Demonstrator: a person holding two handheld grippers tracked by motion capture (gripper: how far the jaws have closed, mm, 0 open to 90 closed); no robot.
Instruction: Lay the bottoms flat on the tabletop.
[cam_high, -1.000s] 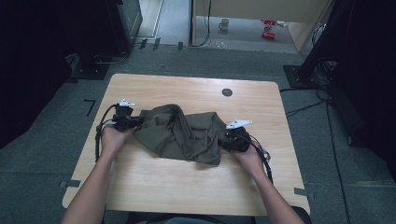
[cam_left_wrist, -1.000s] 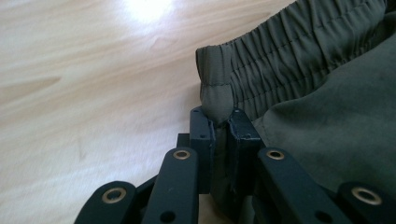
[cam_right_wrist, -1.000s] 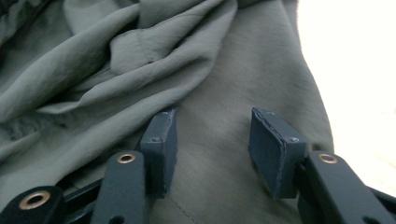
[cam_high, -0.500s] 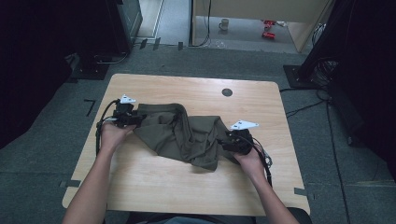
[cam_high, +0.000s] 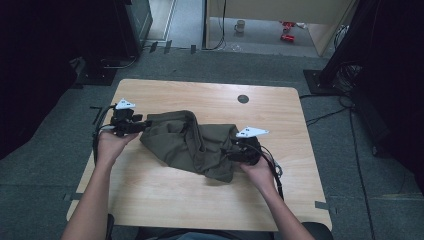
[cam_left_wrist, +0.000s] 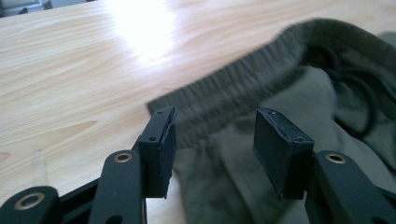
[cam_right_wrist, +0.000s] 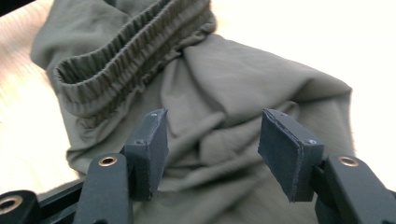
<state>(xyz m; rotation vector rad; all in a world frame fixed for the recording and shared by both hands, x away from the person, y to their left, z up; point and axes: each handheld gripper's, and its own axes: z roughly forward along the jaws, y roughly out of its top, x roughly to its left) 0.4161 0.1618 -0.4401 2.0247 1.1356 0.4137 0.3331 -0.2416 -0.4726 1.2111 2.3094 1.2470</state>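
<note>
An olive-green garment (cam_high: 192, 145) with a ribbed elastic waistband (cam_left_wrist: 243, 88) lies crumpled on the wooden counter (cam_high: 165, 200), a little toward the person's side of the black round hole (cam_high: 243, 98) in the counter top. Its long axis runs slantwise, from the end well to the left of the hole down to the bunched end just below and level with it. In the left claw's view the waistband runs across the opening, with a dark drawstring (cam_left_wrist: 359, 93) looped inside.

The left claw (cam_left_wrist: 212, 135) sits at the garment's left end, pointing along the cloth toward the hole's side. Its jaws have just been opening and now stand about half apart; the waistband edge lies between them, but the pads do not press it. The left hand (cam_high: 111, 145) grips it from below, forearm stretched straight up the counter.

The right claw (cam_right_wrist: 212, 140) sits at the bunched end, aimed leftward over the folds. Its jaws have also been opening, stand well apart, and hold nothing; cloth lies beyond them. The right hand (cam_high: 260, 172) holds it, wrist angled inward.
</note>
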